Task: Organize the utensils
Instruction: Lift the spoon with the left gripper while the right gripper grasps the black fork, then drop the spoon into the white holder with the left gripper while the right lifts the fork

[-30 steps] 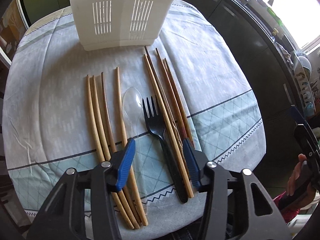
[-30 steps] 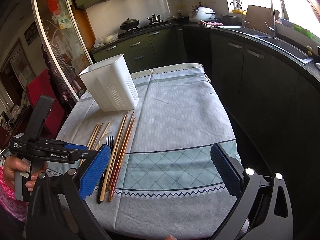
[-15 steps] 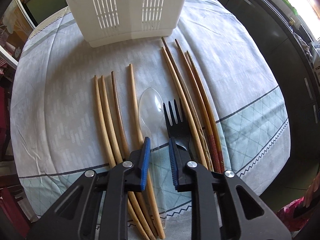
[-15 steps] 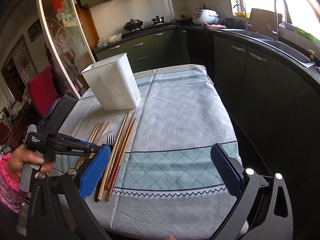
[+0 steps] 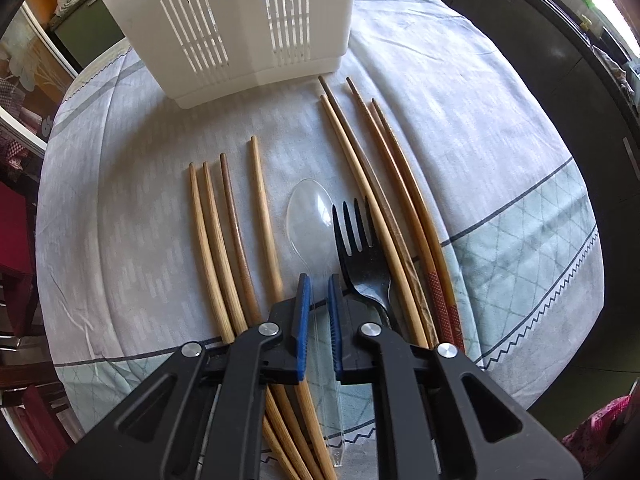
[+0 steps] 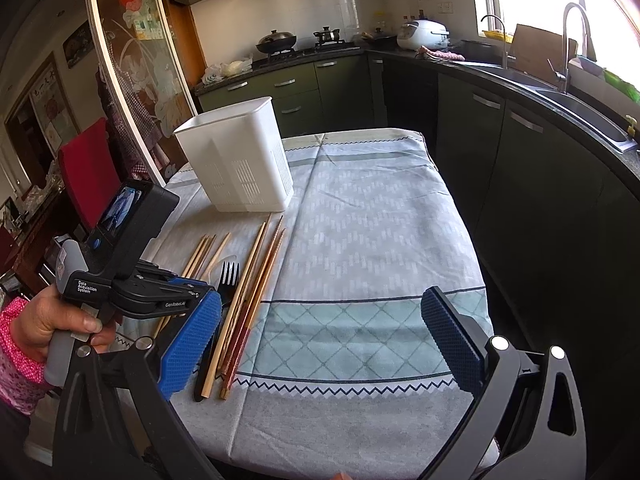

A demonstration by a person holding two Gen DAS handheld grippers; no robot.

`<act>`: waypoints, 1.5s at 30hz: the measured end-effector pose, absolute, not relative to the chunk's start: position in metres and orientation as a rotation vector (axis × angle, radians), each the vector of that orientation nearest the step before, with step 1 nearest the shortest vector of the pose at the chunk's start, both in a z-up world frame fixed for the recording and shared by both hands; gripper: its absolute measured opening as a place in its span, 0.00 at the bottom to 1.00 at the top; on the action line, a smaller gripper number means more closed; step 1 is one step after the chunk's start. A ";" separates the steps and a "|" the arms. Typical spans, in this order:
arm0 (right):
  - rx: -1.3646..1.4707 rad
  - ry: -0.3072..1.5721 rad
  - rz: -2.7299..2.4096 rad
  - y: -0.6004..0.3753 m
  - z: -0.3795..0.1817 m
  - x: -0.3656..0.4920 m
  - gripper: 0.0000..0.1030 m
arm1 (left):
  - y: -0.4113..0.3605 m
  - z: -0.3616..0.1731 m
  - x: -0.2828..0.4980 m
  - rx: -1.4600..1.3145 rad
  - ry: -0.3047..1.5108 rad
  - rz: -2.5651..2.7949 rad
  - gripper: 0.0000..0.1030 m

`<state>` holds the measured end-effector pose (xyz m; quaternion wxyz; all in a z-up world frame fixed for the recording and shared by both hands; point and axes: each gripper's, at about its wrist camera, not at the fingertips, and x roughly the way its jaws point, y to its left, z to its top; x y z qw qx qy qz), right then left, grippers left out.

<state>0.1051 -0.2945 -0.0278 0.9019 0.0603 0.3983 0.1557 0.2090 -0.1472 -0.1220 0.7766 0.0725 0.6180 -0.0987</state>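
A clear plastic spoon [image 5: 310,216] lies on the tablecloth beside a black plastic fork [image 5: 360,256]. My left gripper [image 5: 318,292] is low over the table, its blue pads closed around the spoon's clear handle. Several light wooden chopsticks [image 5: 224,232] lie left of the spoon and several longer ones [image 5: 384,184] right of the fork. The white slotted utensil holder [image 5: 236,28] stands behind them. In the right wrist view my right gripper [image 6: 320,336] is wide open and empty above the near table edge, with the left gripper [image 6: 200,292], the fork [image 6: 228,280] and the holder [image 6: 240,160] to its left.
The table carries a pale blue patterned cloth [image 6: 360,240]. Dark kitchen cabinets and a sink counter [image 6: 540,120] run along the right side. A red chair [image 6: 84,168] stands at the far left behind the table.
My left gripper has moved forward and down over the utensils and its jaws have gone from wide open to closed on the spoon's handle. The right gripper has stayed put.
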 end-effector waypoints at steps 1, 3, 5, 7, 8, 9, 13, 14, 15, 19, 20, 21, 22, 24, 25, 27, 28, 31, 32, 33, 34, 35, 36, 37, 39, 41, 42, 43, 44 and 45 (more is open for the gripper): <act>0.113 0.829 0.324 -0.291 -0.028 0.106 0.96 | -0.145 -0.120 0.211 0.145 1.331 -0.214 0.08; 0.086 0.837 0.329 -0.285 -0.027 0.108 0.96 | -0.137 -0.112 0.208 0.118 1.305 -0.223 0.08; 0.059 0.852 0.340 -0.279 -0.028 0.112 0.96 | -0.129 -0.097 0.207 0.079 1.274 -0.236 0.08; 0.056 0.884 0.364 -0.272 -0.029 0.119 0.96 | -0.120 -0.079 0.205 0.043 1.234 -0.244 0.08; 0.059 0.905 0.389 -0.267 -0.029 0.124 0.96 | -0.115 -0.070 0.203 0.027 1.215 -0.248 0.08; 0.057 0.926 0.419 -0.260 -0.030 0.127 0.96 | -0.110 -0.061 0.201 0.011 1.196 -0.250 0.08; 0.016 1.016 0.519 -0.220 -0.035 0.144 0.96 | -0.084 -0.027 0.185 -0.033 1.114 -0.238 0.08; 0.005 1.044 0.531 -0.209 -0.038 0.149 0.95 | -0.074 -0.021 0.172 -0.033 1.092 -0.231 0.08; -0.010 1.070 0.540 -0.198 -0.043 0.152 0.95 | -0.069 -0.015 0.167 -0.028 1.073 -0.222 0.08; -0.045 1.168 0.561 -0.160 -0.064 0.167 0.81 | -0.045 -0.003 0.154 -0.026 1.049 -0.217 0.08; -0.052 1.187 0.559 -0.152 -0.070 0.169 0.73 | -0.043 -0.003 0.153 -0.024 1.049 -0.218 0.08; -0.060 1.206 0.552 -0.145 -0.076 0.172 0.69 | -0.041 -0.004 0.151 -0.022 1.050 -0.219 0.08; -0.071 1.224 0.548 -0.138 -0.081 0.175 0.62 | -0.038 -0.004 0.150 -0.025 1.051 -0.221 0.08; -0.087 1.255 0.542 -0.129 -0.091 0.179 0.51 | -0.035 -0.007 0.149 -0.032 1.054 -0.226 0.08; -0.088 1.275 0.539 -0.126 -0.096 0.180 0.43 | -0.033 -0.009 0.148 -0.034 1.054 -0.229 0.08; -0.092 1.311 0.540 -0.119 -0.105 0.182 0.34 | -0.030 -0.012 0.148 -0.042 1.055 -0.232 0.08; -0.100 1.322 0.535 -0.116 -0.109 0.182 0.31 | -0.028 -0.013 0.148 -0.044 1.056 -0.234 0.08; -0.119 1.342 0.509 -0.111 -0.118 0.182 0.27 | -0.027 -0.015 0.148 -0.045 1.058 -0.239 0.08; -0.116 1.346 0.503 -0.111 -0.121 0.182 0.27 | -0.027 -0.016 0.148 -0.044 1.059 -0.240 0.08; -0.115 1.350 0.497 -0.111 -0.123 0.182 0.26 | -0.027 -0.016 0.148 -0.042 1.058 -0.242 0.08; -0.117 1.356 0.491 -0.110 -0.125 0.182 0.24 | -0.027 -0.016 0.148 -0.040 1.058 -0.244 0.08; -0.112 1.362 0.483 -0.111 -0.127 0.183 0.23 | -0.028 -0.017 0.148 -0.040 1.058 -0.246 0.08; -0.114 1.359 0.479 -0.110 -0.128 0.183 0.23 | -0.029 -0.017 0.147 -0.039 1.058 -0.247 0.08; -0.121 1.359 0.473 -0.109 -0.129 0.183 0.22 | -0.029 -0.017 0.147 -0.036 1.059 -0.249 0.08; -0.133 1.354 0.459 -0.105 -0.128 0.182 0.21 | -0.031 -0.018 0.147 -0.031 1.060 -0.252 0.08; -0.175 1.329 0.430 -0.100 -0.127 0.180 0.11 | -0.032 -0.018 0.147 -0.030 1.062 -0.255 0.08; -0.179 1.314 0.422 -0.099 -0.128 0.179 0.11 | -0.033 -0.018 0.147 -0.028 1.062 -0.256 0.08; -0.183 1.302 0.421 -0.098 -0.128 0.178 0.10 | -0.033 -0.018 0.147 -0.027 1.061 -0.255 0.08; -0.178 1.295 0.424 -0.097 -0.128 0.177 0.09 | -0.033 -0.018 0.148 -0.026 1.061 -0.254 0.08; -0.163 1.288 0.431 -0.097 -0.128 0.177 0.09 | -0.033 -0.018 0.148 -0.028 1.060 -0.252 0.08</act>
